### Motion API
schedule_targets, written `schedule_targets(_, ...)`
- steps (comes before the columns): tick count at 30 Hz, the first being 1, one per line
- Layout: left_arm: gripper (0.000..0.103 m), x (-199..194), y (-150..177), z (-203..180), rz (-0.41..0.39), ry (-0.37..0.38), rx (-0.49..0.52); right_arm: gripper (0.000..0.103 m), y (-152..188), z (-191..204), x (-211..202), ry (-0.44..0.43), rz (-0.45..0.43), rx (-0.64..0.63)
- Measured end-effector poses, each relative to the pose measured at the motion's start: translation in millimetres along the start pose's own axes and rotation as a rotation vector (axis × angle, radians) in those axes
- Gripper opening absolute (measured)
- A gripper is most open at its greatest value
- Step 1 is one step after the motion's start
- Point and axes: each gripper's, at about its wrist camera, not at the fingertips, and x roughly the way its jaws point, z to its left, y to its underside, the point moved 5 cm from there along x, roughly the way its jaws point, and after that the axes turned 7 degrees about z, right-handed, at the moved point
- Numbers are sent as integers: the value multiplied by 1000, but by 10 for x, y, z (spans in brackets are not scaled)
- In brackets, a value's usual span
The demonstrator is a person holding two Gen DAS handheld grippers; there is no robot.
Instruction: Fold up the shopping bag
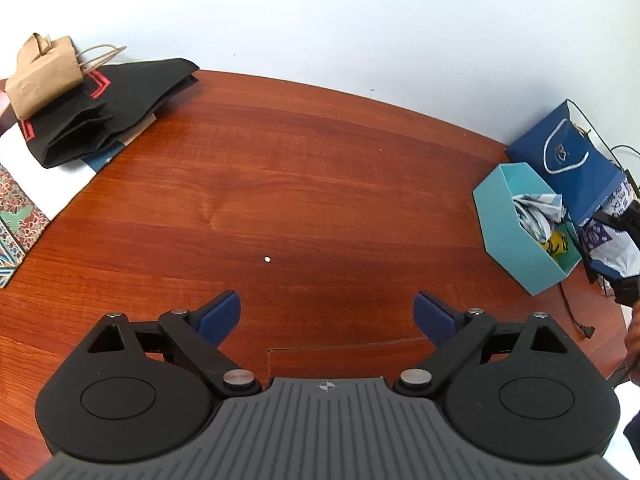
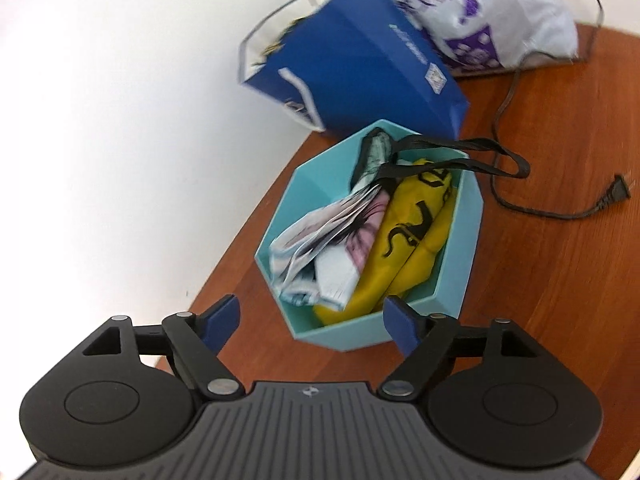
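Shopping bags sat bunched in the teal hexagonal box [image 2: 460, 240] at the table's edge: a yellow bag [image 2: 412, 236] with black print on the box's 3 o'clock side, a white-and-pink printed bag [image 2: 320, 240] on its 9 o'clock side, the latter's black straps [image 2: 480, 160] trailing over the rim toward 2 o'clock. None was held.

Right gripper [image 2: 312, 320] hovered just short of the box's near wall, blue pads spread wide, nothing between them. Left gripper [image 1: 328, 312] was likewise spread and empty, over bare wood well apart from the box.

Only the right wrist view looked down into the box; it also showed a blue paper bag [image 2: 368, 68] just beyond the box at 12 o'clock, a white plastic bag with purple print [image 2: 500, 20] at 1 o'clock, and a black power cord [image 2: 560, 208] with plug at 3 o'clock.

Only the left wrist view showed the far side: at 10 o'clock a folded black fabric bag [image 1: 120, 108] with red trim, a folded brown paper bag [image 1: 44, 76] lying on it. A patterned sheet [image 1: 16, 220] lay at 9 o'clock. A small white speck [image 1: 267, 259] sat mid-table.

The table [image 1: 320, 180] was reddish wood with a curved edge, against a plain white wall [image 1: 360, 20].
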Motion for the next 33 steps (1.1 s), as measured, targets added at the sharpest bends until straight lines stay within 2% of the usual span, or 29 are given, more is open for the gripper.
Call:
schedule_targets(2,94,-11,-7,29,-15,-4,-3,88,94,100,-79,9,2,-51)
schedule_targets(13,94,-20,-9,133,-53,-22,14,91,548,455,-282,77,26,-302)
schedule_targets(20,94,43,-20,205,-42,-42,-2,93,845,679,-324,115,51,-462)
schedule_targets(24,94,74,-30,226,-40,-62,-9,101,974,751,-301,106,71,-506)
schedule_targets(29,94,99,-40,214,-63,-97,9,102,1108,811,-273,101,93,-553)
schedule_targets(33,95,147,-43,214,-38,-118,-10,102,1226,893,-239,107,101,-619)
